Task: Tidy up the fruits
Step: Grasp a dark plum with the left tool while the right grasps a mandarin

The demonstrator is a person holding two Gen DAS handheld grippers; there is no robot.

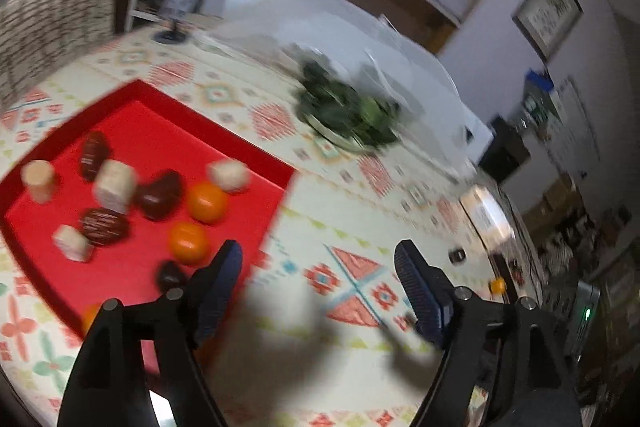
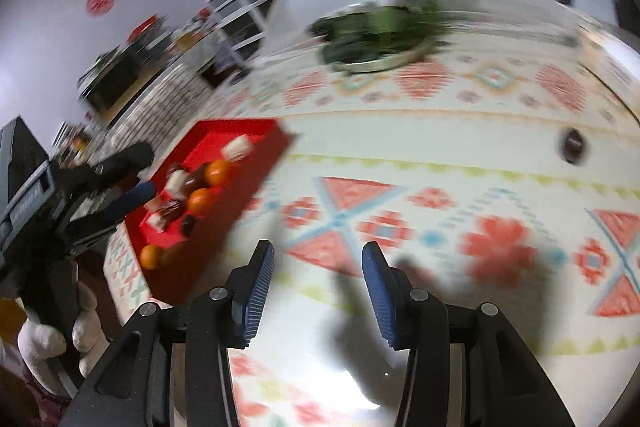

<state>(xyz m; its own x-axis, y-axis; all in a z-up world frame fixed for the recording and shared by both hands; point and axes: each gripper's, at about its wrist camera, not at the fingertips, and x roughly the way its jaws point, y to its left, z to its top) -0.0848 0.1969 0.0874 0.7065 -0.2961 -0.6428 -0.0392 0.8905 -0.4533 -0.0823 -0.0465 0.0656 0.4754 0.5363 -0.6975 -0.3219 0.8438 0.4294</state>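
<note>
The red tray (image 1: pixel 132 131) lies on the patterned tablecloth (image 1: pixel 360 227) and holds the fruits and other small pieces. Two oranges (image 1: pixel 207 202) sit near the tray's edge closest to the left gripper, one just beside the other, and a third orange (image 2: pixel 151 256) sits at the tray's near corner. Dark red-brown oval pieces (image 1: pixel 103 225) lie between pale blocks (image 1: pixel 115 185); their long axes point in different directions across the tray, and the blur hides finer detail. Beyond the tray, well apart from it, stands a plate of green leaves (image 1: pixel 348 111) under a clear dome cover (image 1: pixel 400 39). One dark piece (image 2: pixel 573 143) lies alone on the cloth, far from the tray on the side of the right gripper. The left gripper (image 1: pixel 318 263) hovers at the tray's edge with jaws wide apart and nothing between them. The right gripper (image 2: pixel 318 259) is over bare cloth beside the tray, jaws moderately apart and also empty. A gloved hand (image 2: pixel 48 339) holds the left gripper's handle.
</note>
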